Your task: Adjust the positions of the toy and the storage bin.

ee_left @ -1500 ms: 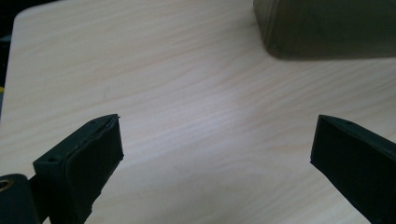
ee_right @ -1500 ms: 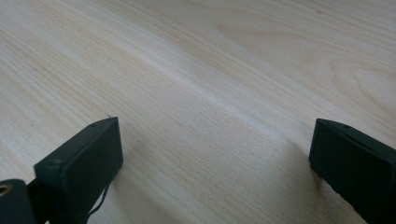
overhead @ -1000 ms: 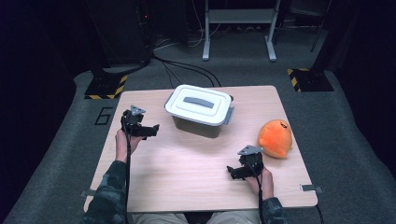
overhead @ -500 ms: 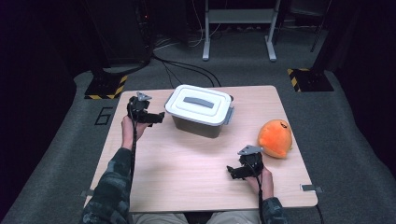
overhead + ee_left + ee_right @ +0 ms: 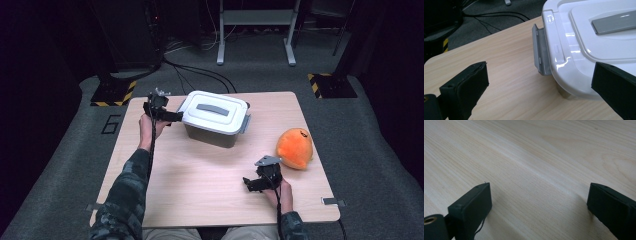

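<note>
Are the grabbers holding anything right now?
No, nothing. The left gripper is open, its fingers either side of the white box's grey latch, not touching. The right gripper is open over bare table.

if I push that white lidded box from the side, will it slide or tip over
The box looks low and wide, so it would probably slide on the smooth wooden table rather than tip. Its glossy lid seems slippery; the grey latch by the open left tongs may flex.
</note>
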